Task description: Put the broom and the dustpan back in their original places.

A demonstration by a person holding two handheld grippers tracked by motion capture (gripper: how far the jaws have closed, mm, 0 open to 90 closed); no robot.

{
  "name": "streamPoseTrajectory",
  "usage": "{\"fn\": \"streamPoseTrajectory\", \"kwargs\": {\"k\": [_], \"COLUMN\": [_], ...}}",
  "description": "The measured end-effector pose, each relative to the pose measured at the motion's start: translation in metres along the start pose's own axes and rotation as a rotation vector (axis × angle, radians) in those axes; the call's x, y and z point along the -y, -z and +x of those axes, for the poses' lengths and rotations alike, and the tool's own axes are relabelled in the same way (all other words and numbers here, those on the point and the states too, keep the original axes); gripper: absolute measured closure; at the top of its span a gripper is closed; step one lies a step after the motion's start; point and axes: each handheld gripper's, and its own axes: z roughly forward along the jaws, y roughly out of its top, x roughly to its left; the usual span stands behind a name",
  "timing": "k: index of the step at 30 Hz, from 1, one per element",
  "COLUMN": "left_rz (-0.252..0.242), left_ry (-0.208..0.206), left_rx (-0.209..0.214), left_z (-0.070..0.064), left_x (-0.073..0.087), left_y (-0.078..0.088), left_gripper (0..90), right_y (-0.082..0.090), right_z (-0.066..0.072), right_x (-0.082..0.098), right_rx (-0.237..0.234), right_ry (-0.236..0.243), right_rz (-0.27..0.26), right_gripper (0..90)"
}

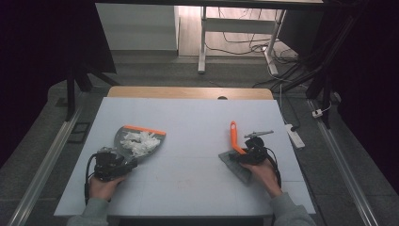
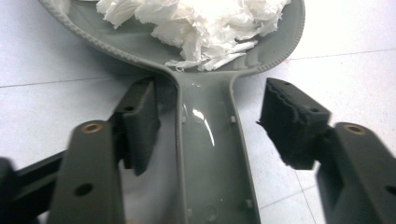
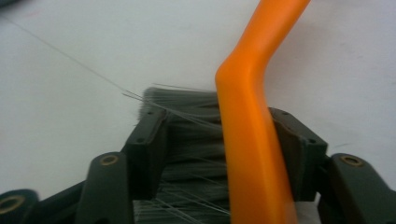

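Left tongs point(image 2: 205, 126) stand apart astride the dustpan point(image 2: 210, 154) handle; right tongs point(image 3: 224, 154) apart around the brush point(image 3: 252, 140)

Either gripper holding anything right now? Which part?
Nothing held. Left gripper is open astride the dustpan handle; right gripper is open around the brush.

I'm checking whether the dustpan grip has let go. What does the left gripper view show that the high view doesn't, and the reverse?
Left gripper view alone: the left gripper open, both pads clear of the dustpan handle lying between them. High view alone: the orange lip of the dustpan, the brush at the right gripper, and the table. Shared: the grey dustpan holding white paper scraps.
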Motion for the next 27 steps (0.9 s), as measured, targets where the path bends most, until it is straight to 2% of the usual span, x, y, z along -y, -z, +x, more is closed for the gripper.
{"fn": "streamPoseTrajectory", "kwargs": {"k": [3,5,7,10,14,18,23,27], "left_rz": [-0.011,-0.02,-0.025,-0.037,-0.045,-0.055,-0.058,-0.053], "left_ry": [-0.013,-0.026,-0.043,-0.064,-0.101,-0.161,-0.235,-0.298], "left_rx": [0.002,-0.001,-0.002,-0.003,-0.007,0.004,0.048,0.09], "left_z": [-0.001,-0.002,-0.002,-0.004,-0.007,-0.011,-0.019,-0.025], "left_x": [0.0,0.0,0.0,-0.001,-0.001,-0.002,-0.006,-0.011], "left_y": [0.004,0.008,0.011,0.014,0.018,0.023,0.024,0.021], "left_gripper": [31.2,30.2,29.3,29.2,29.1,29.2,30.2,30.2], "right_y": [0.001,0.003,0.007,0.012,0.021,0.027,0.031,0.035], "right_z": [-0.002,-0.002,-0.004,-0.003,0.002,0.008,0.014,0.018], "right_x": [0.0,0.0,-0.001,-0.001,-0.001,0.001,0.005,0.011], "right_rx": [0.007,0.057,0.048,0.049,0.018,-0.015,-0.033,-0.027], "right_ry": [-0.008,0.005,-0.007,0.003,0.052,0.115,0.166,0.208], "right_rz": [-0.006,-0.021,-0.039,-0.071,-0.13,-0.153,-0.177,-0.195], "right_gripper": [38.3,37.0,37.5,38.3,40.2,41.9,42.3,42.5]}}
